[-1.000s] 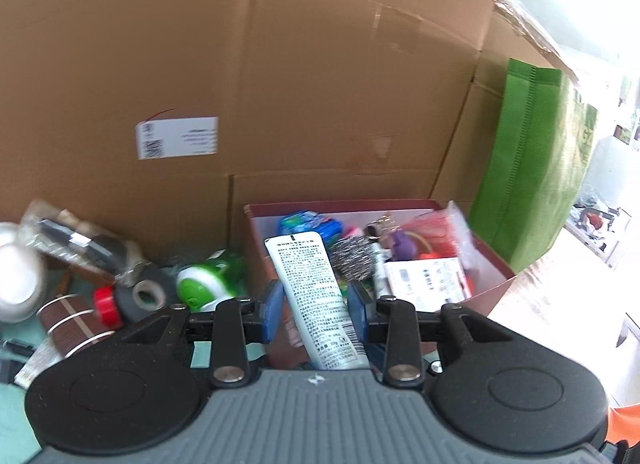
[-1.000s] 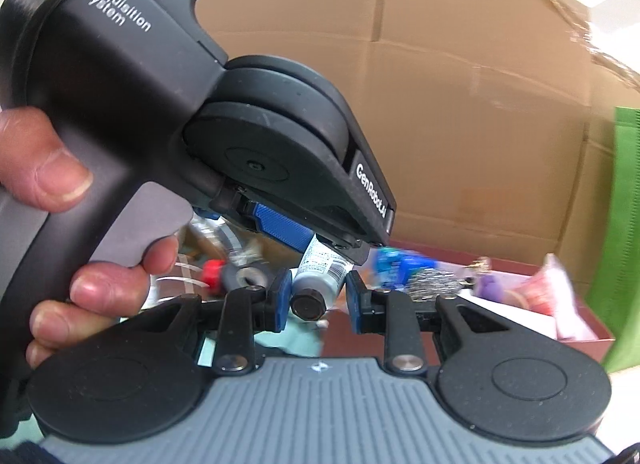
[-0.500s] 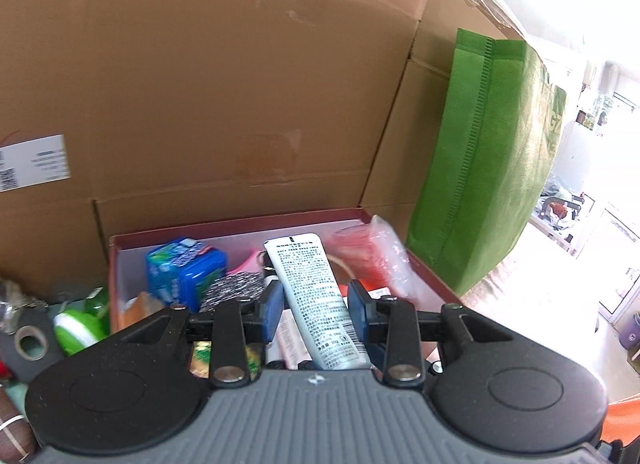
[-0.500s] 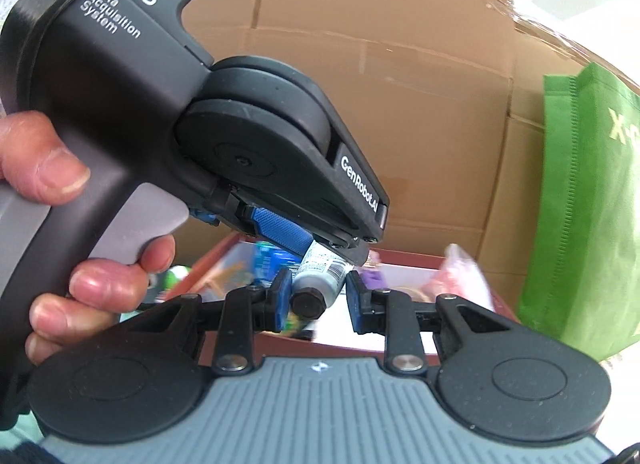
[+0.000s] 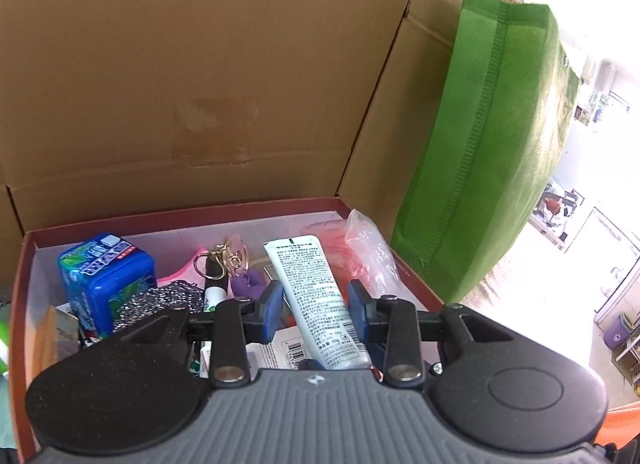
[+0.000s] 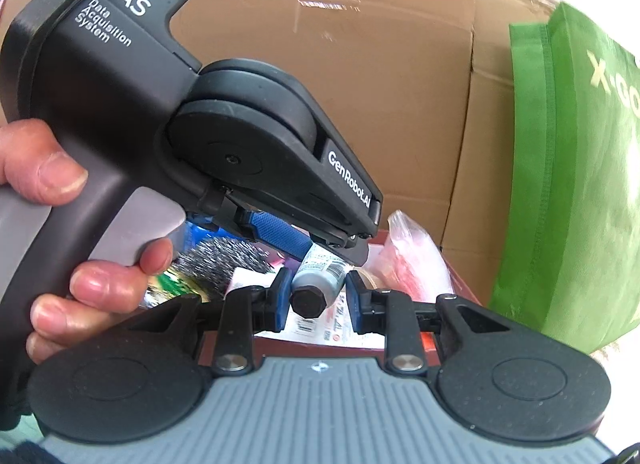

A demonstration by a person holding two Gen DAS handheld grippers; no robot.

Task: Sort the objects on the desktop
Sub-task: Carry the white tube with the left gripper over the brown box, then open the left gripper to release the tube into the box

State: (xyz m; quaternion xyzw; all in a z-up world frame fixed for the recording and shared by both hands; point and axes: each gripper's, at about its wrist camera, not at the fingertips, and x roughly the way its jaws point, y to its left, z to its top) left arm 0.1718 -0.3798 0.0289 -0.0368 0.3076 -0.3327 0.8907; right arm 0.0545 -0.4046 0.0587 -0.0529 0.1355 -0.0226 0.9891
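While held over red box, white tube sits between left gripper pads, gripped across body, crimped end far. Cap end pokes between right gripper pads w/ gaps both sides; jaws narrow, not touching. In box: blue tin far left, steel scourer beside it, pink bag far right. Green bag right of box.

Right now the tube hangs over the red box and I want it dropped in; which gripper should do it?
Left. The left gripper holds the tube over the red box; the right gripper only brackets its cap.
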